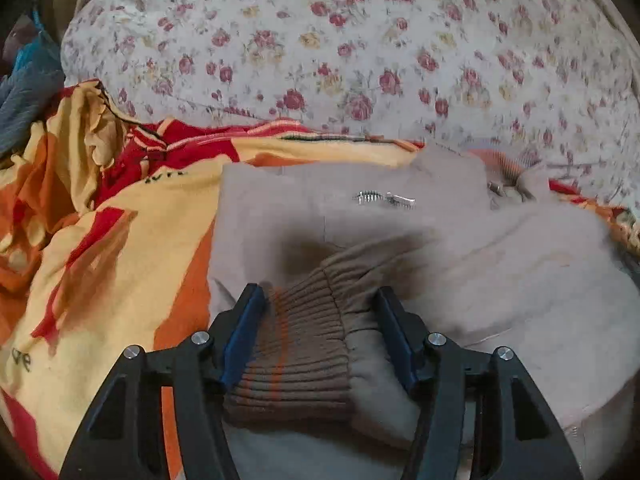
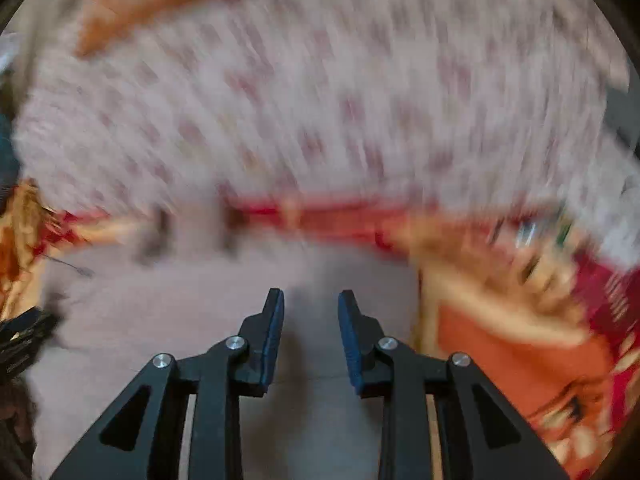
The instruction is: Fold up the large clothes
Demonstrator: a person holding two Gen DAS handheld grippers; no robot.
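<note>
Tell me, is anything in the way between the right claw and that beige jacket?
Nothing visible is. The right claw hangs over the beige zip-up jacket, its blue pads apart with only bare fabric showing between them. The picture is blurred, so small obstacles could be missed.

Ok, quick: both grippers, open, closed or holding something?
Left gripper: fingers apart with the ribbed cuff between them; grip cannot be told.
Right gripper: open, nothing between the fingers.

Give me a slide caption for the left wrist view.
Left gripper straddles the brown ribbed knit cuff of a beige zippered jacket lying on a yellow-red-orange blanket.
</note>
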